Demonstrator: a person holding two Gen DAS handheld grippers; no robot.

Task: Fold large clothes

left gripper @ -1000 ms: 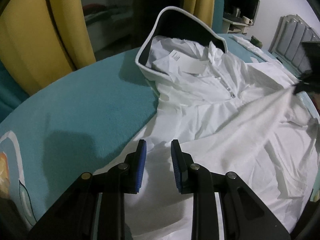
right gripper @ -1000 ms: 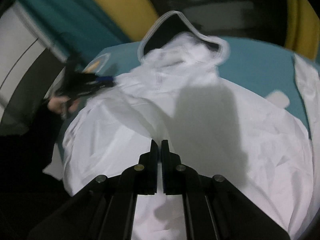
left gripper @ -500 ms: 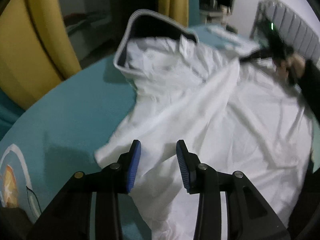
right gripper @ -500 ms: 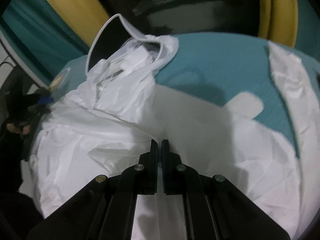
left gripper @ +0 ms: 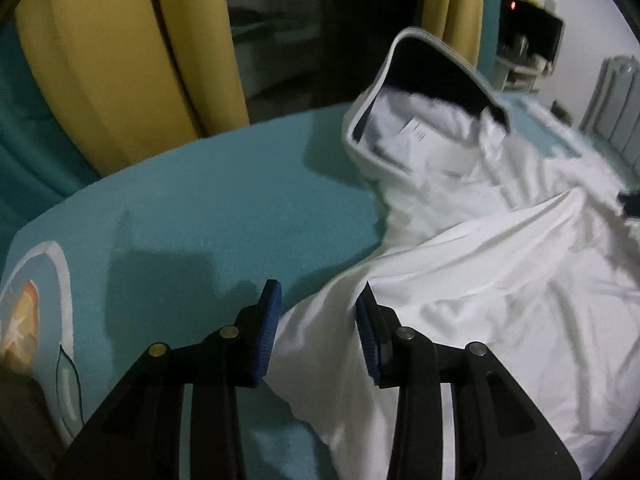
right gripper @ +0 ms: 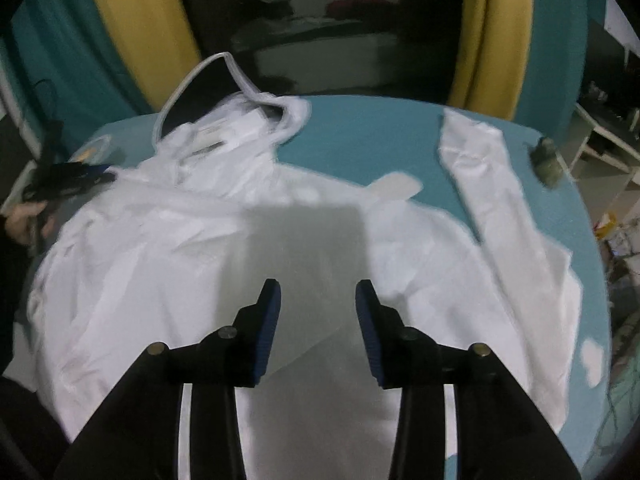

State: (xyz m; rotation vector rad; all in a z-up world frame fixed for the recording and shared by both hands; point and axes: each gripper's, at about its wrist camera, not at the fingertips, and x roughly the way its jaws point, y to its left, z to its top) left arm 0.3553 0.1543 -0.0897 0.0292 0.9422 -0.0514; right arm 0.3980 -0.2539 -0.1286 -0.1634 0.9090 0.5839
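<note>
Left wrist view: white garment [left gripper: 500, 288] spread rumpled across teal bed cover [left gripper: 224, 208], collar end up against a dark white-edged cushion [left gripper: 432, 72] at the far side. Printed label [left gripper: 416, 134] visible inside the neckline. Near edge of the cloth bunched into a fold just under the left gripper [left gripper: 318, 320]. Blue pads [left gripper: 269, 320] spread apart, cloth showing in the gap below them but not pinched; one pad over bare teal, the other over white. Cartoon print [left gripper: 24, 320] on the cover at the near left. Yellow curtains [left gripper: 120, 64] behind the bed, dark window between them, shelf with a red light [left gripper: 512, 5] far right.

Right wrist view: same garment [right gripper: 200, 248] filling most of the bed, one sleeve [right gripper: 492, 184] stretched out flat toward the far right, apart from the body by a wedge of teal cover [right gripper: 360, 140]. Right gripper [right gripper: 318, 318] above the shaded middle of the cloth, jaws opening, pads [right gripper: 366, 320] clear of the fabric, nothing clamped. Small white patch [right gripper: 396, 186] on the cover just beyond the cloth. Left gripper [right gripper: 68, 178] seen at the far left edge of the garment, held by a hand [right gripper: 24, 218]. Small dark-green object [right gripper: 546, 160] near the bed's right edge, too blurred to identify.
</note>
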